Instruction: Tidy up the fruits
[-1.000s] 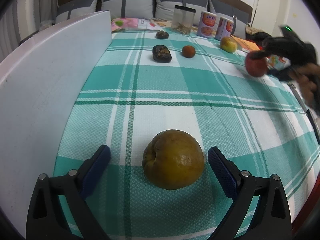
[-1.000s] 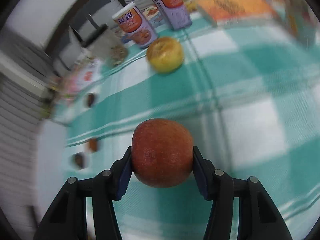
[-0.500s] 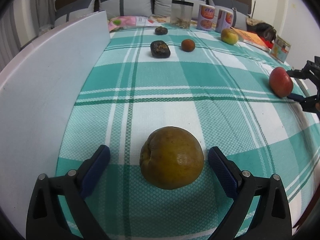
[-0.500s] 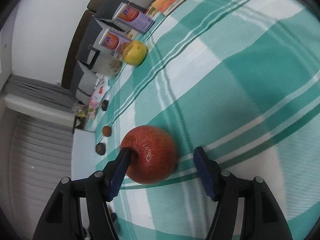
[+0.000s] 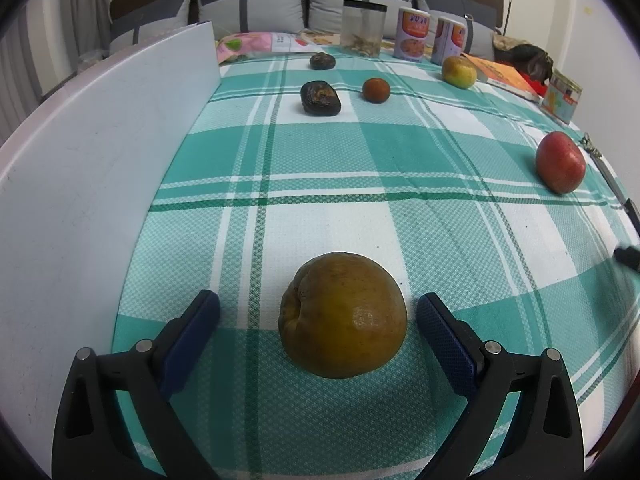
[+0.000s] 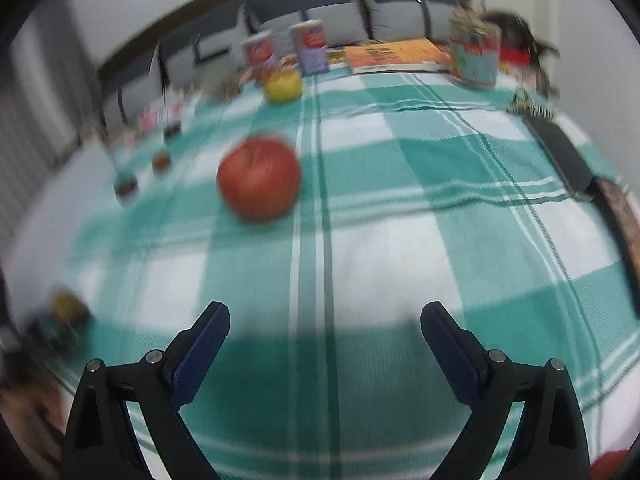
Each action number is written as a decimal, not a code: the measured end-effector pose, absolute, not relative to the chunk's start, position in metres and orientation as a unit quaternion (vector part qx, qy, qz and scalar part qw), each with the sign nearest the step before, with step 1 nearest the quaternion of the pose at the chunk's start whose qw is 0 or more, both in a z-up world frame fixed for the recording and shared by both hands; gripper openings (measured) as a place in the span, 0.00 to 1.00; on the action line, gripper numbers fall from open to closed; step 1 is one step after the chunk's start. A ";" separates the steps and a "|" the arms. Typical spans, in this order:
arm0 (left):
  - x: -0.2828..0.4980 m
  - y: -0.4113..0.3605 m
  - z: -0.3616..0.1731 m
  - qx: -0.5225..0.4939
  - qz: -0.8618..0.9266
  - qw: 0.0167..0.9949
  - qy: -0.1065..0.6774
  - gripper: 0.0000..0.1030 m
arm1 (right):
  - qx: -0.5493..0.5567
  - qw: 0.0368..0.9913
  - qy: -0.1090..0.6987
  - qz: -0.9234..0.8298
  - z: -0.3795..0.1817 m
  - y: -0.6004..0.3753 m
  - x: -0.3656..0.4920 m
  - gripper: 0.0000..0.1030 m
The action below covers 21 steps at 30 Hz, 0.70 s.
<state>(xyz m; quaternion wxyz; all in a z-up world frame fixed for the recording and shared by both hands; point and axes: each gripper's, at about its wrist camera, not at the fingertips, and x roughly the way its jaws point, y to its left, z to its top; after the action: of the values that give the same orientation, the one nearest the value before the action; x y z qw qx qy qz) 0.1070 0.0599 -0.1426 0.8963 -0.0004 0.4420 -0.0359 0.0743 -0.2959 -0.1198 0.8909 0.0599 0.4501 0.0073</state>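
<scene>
A brownish-yellow pear (image 5: 342, 316) rests on the green checked cloth between the fingers of my left gripper (image 5: 318, 314), which is open with its pads clear of the fruit. A red apple (image 5: 560, 162) (image 6: 259, 179) sits alone on the cloth at the right. My right gripper (image 6: 325, 326) has drawn back from the apple; its jaws are opening and nothing is between them. Farther back lie a yellow-green apple (image 5: 459, 71) (image 6: 283, 85), a small orange-brown fruit (image 5: 376, 89) and two dark fruits (image 5: 320, 97) (image 5: 322, 61).
A white board (image 5: 92, 152) runs along the table's left side. At the back stand a clear jar (image 5: 363, 28), two printed cans (image 5: 414, 32) and an orange book (image 5: 502, 76). A small carton (image 5: 562, 97) and a dark flat object (image 6: 564, 156) lie by the right edge.
My right gripper carried the red apple across, set it on the cloth, opened and pulled back from it. The left gripper and the pear stayed put.
</scene>
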 end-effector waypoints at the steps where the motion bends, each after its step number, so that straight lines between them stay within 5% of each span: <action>1: 0.107 0.060 -0.143 -0.001 -0.036 0.896 0.442 0.97 | 0.050 0.888 0.457 0.010 -0.123 -0.292 0.072 0.93; 21: 0.108 0.059 -0.143 -0.001 -0.036 0.896 0.442 0.97 | -0.016 0.892 0.451 0.015 -0.142 -0.267 0.061 1.00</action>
<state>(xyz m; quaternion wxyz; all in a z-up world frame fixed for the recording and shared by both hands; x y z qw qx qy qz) 0.1076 0.0592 -0.1430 0.8962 -0.0010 0.4421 -0.0360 0.0607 -0.2672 -0.1419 0.8922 -0.0156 0.4512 0.0152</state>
